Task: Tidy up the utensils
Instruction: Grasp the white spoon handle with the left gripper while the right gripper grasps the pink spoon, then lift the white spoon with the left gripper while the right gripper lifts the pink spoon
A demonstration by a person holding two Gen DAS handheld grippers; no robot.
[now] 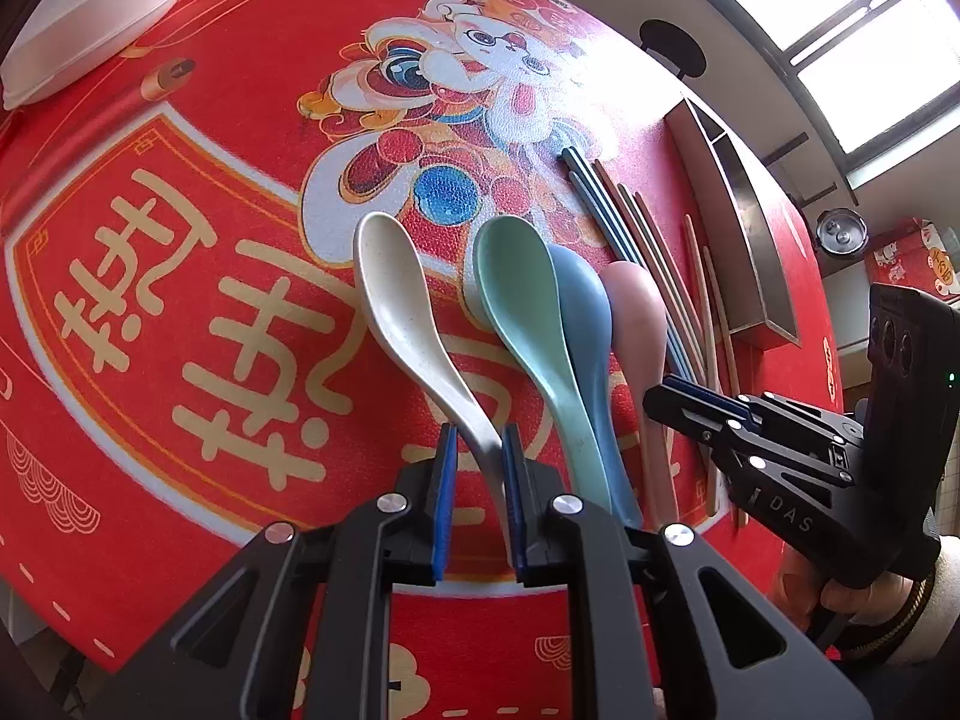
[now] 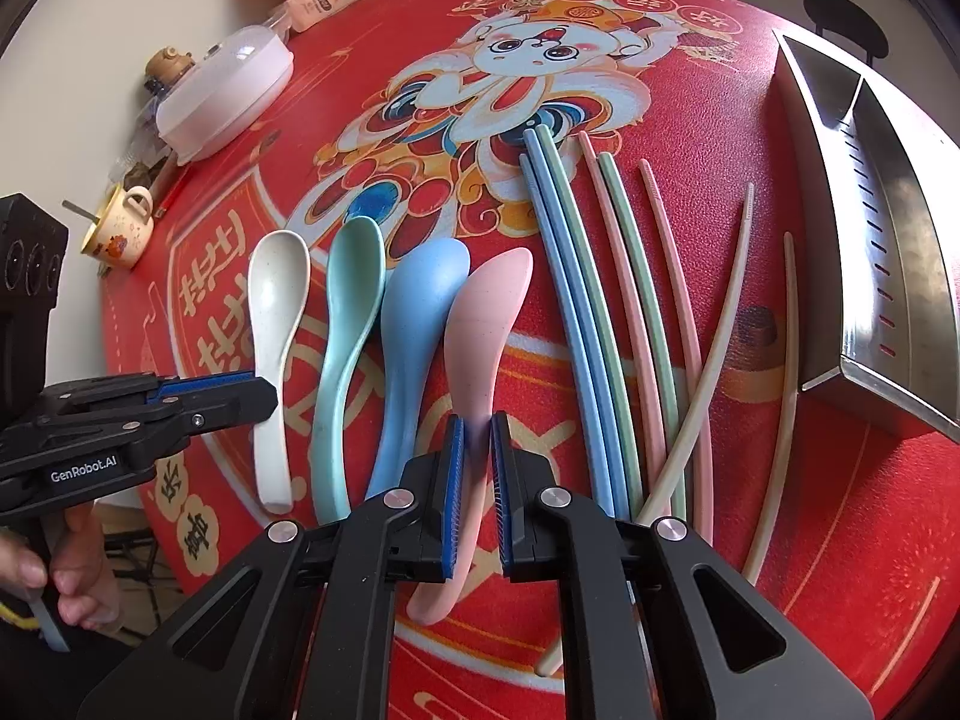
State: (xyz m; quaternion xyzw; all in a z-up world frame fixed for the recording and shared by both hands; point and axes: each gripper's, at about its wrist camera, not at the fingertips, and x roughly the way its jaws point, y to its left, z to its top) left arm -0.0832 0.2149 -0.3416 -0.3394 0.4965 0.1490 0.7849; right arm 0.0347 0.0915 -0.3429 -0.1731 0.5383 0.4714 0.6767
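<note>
Risk noted first: both grips sat far back on thin, curved spoon handles, with the heavy bowls well forward of the pads. On a lift, either spoon could pivot nose-down or slip out, judging from the grip position. The white spoon [image 1: 396, 294] lay apart from the others, so it should come free cleanly. The pink spoon [image 2: 480, 324] lay just beside the blue spoon [image 2: 420, 324], seemingly touching it along the handle; dragging it sideways could knock the blue one and the green spoon [image 2: 348, 312] out of their row. The chopsticks [image 2: 606, 324] were fanned loosely on the red mat [image 2: 750, 540] near the right gripper, and one cream stick ran under its body, so a low sweep toward the steel holder [image 2: 888, 252] could scatter them.

Left gripper [image 1: 480, 438]: jaws nearly closed, blue pads pinching the white spoon's handle; spoon resting on the mat.

Right gripper [image 2: 478, 426]: jaws likewise almost shut, pads clamped on the pink spoon's handle, spoon still flat on the mat.
</note>
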